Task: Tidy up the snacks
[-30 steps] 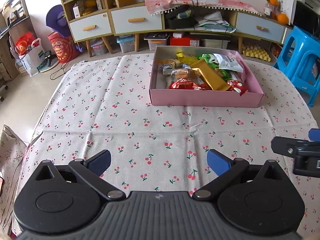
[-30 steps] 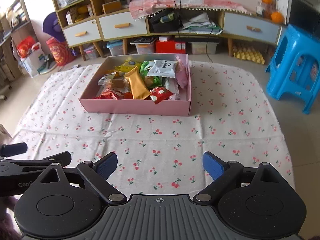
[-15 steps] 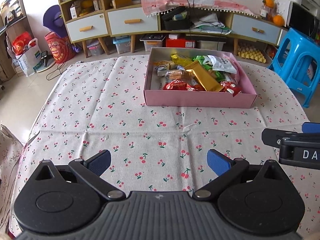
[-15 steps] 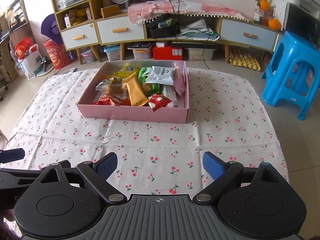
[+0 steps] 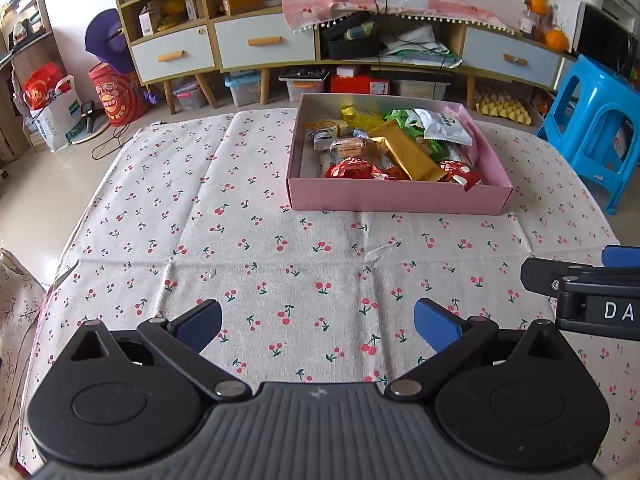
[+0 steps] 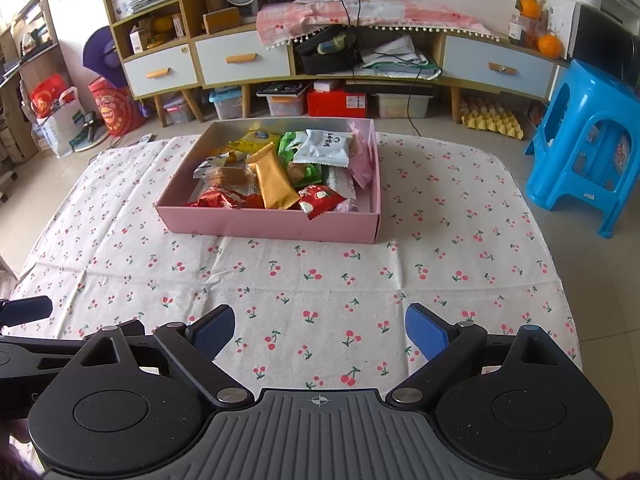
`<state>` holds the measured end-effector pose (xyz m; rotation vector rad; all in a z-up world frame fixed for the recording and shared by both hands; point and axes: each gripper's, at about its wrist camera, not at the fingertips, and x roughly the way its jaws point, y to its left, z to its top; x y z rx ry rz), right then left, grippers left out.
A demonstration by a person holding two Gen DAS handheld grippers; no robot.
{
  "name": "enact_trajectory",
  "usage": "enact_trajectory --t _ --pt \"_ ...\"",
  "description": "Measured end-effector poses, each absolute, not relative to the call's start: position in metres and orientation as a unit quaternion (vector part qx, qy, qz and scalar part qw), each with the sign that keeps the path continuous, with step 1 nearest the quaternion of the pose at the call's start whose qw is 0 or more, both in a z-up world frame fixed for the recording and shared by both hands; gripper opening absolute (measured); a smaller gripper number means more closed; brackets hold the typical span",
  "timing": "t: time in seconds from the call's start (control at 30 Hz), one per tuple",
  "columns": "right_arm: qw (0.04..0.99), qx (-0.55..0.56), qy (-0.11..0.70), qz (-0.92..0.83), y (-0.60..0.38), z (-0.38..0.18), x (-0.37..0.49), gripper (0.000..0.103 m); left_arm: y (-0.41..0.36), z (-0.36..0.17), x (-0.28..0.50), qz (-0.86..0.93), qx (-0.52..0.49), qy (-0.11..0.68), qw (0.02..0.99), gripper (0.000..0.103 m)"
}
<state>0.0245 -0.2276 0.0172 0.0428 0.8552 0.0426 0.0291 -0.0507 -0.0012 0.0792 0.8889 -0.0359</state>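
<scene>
While the snack packets (image 6: 280,172) are lying heaped inside the pink box (image 6: 272,228) toward the far side of the cherry-print table (image 6: 320,280), the left tongs (image 5: 318,322) and right tongs (image 6: 320,330) are hovering over the near cloth, both gaping wide and gripping nothing.

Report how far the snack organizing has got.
Done: the snack packets all sit in the pink box, and none lie on the cherry tablecloth. In hand: nothing; the left gripper and right gripper are open and empty. Left: possibly just tidying the jumbled pile.
</scene>
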Motion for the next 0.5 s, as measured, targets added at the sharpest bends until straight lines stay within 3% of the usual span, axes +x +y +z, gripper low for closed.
enact_trajectory --t 0.5 --pt "0.909 0.018 0.415 0.022 -0.2259 0.0171 0.0242 0.094 -0.0514 -0.0055 0.0294 -0.023 0.045 0.437 0.898 0.103"
